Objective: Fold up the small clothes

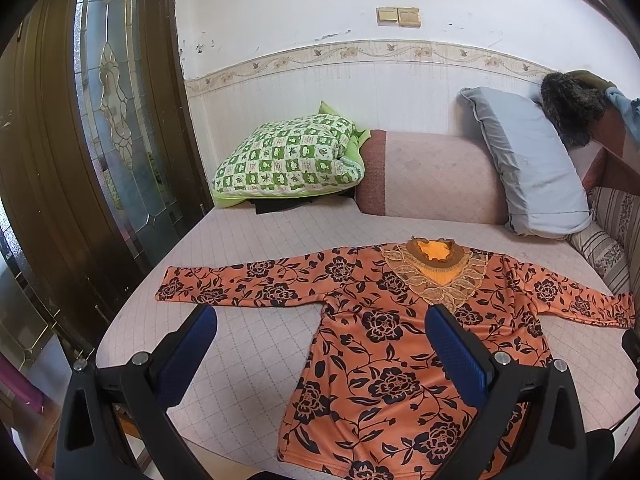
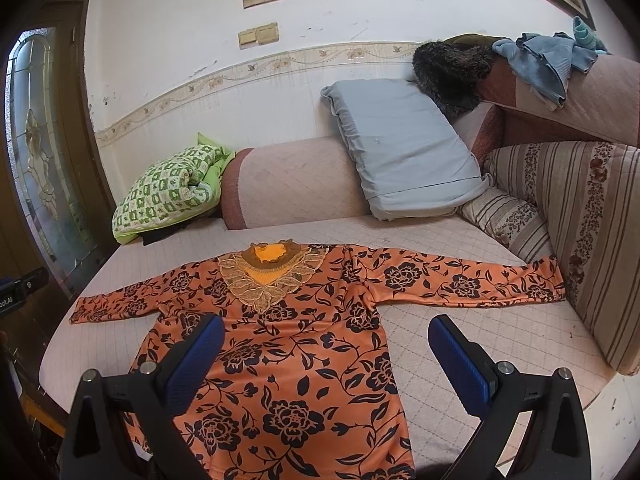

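Observation:
An orange long-sleeved top with black flowers (image 1: 384, 344) lies flat and face up on the pale quilted sofa seat (image 1: 248, 240), both sleeves spread out sideways, lace collar at the far end. It also shows in the right wrist view (image 2: 304, 344). My left gripper (image 1: 320, 328) is open and empty, above the top's left side near the hem. My right gripper (image 2: 326, 336) is open and empty, above the top's right side near the hem.
A green checked folded quilt (image 1: 288, 156) and a grey pillow (image 1: 528, 160) lie at the back against the pink backrest (image 2: 296, 184). A striped cushion (image 2: 576, 232) bounds the right side. A dark fur item (image 2: 452, 72) and blue clothes (image 2: 544, 64) hang on the armrest. A wooden glass door (image 1: 100, 120) stands left.

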### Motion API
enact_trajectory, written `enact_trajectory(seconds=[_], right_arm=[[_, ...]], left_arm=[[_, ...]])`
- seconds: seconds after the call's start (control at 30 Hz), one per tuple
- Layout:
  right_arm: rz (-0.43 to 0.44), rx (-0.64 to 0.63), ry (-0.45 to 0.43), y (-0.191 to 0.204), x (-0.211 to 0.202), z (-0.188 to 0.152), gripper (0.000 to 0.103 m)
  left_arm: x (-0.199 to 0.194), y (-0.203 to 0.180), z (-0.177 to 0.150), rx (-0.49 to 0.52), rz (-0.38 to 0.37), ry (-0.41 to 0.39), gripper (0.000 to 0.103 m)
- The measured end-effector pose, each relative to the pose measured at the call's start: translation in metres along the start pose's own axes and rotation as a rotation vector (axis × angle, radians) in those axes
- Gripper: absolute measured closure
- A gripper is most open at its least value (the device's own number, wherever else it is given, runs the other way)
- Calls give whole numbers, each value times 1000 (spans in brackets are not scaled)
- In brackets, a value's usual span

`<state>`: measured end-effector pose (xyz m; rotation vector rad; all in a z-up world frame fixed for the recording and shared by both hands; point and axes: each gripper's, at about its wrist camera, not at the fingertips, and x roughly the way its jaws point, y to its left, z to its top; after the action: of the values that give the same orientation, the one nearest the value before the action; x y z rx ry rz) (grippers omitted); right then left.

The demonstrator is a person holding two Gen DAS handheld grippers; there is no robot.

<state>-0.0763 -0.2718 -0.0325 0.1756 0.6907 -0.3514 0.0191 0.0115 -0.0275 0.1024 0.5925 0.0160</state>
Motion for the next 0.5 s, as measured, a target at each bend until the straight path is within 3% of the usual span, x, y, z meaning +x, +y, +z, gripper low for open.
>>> enact_trajectory(seconds=[0.5], right_arm=[[11,-17,0,4,1,1,0]], left_arm=[[2,2,1,1,5,1,0]])
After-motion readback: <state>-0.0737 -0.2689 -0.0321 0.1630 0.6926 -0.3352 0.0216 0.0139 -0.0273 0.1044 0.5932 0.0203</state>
